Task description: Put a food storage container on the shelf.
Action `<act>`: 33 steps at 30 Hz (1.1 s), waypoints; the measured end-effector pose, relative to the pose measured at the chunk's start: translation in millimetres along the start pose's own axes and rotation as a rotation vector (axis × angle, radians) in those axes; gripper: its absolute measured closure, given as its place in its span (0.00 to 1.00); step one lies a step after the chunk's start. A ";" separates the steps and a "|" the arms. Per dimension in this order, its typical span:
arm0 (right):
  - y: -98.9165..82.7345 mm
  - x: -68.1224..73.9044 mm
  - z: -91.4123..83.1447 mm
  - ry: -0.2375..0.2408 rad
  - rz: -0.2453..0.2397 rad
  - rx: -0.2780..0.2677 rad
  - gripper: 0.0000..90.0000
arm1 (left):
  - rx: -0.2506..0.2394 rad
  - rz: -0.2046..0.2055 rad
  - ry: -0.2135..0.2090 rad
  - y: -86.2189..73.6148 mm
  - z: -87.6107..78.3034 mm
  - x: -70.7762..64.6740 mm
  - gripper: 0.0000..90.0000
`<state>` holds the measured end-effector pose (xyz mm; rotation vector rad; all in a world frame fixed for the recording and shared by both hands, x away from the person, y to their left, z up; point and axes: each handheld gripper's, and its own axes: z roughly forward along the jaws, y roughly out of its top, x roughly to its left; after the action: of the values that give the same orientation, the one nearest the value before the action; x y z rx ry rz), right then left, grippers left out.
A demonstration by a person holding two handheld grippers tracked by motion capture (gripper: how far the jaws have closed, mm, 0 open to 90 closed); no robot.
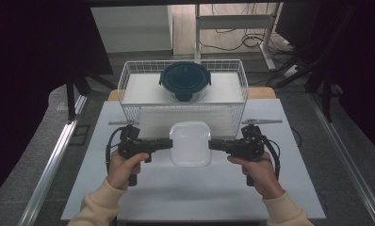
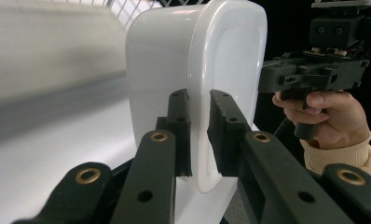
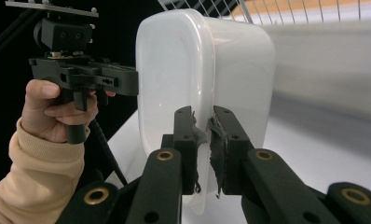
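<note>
Item one: translucent white plastic container (image 1: 190, 143), rounded-rectangular, lidded, held between the two grippers above the white table (image 1: 176, 197), just in front of the wire basket (image 1: 129, 80). The left gripper (image 1: 167, 143) is clamped on the lid rim at the container's left edge; the left gripper view shows its jaws pressed either side of the projecting lip. The right gripper (image 1: 214, 144) is clamped on the matching rim on the opposite edge, its worn pads pinching the lip in the right gripper view. Gripping at two opposed points likely keeps the box level and stops it swinging, since one pinch on a thin lip would let it tip. Contents of this container: none can be made out through the cloudy walls; it appears empty, though that is a judgement. Item two: white wire basket, standing at the far side of the table, open-topped. Contents: one round clear container with a dark blue-green clip lid (image 1: 185, 81), sitting near the middle of the basket floor, with free floor to its left and right. Probable destination for item one is the basket, beside the round container.
</note>
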<state>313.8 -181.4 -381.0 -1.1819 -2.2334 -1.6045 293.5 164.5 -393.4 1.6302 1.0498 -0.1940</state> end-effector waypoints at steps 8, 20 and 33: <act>34.2 21.6 -5.7 -0.003 -0.062 -0.032 0.89 | -0.030 0.056 0.008 31.2 -19.9 -15.4 0.88; 64.6 41.8 -11.0 -0.020 -0.123 -0.044 0.89 | -0.057 0.084 0.012 53.0 -32.1 -24.7 0.88; 83.0 50.9 -17.1 -0.035 -0.152 -0.053 0.89 | -0.072 0.115 0.022 72.9 -38.4 -36.1 0.88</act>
<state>329.1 -160.5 -285.6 -1.0847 -2.3678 -1.7212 309.0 180.3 -306.2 1.6253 0.9654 -0.0617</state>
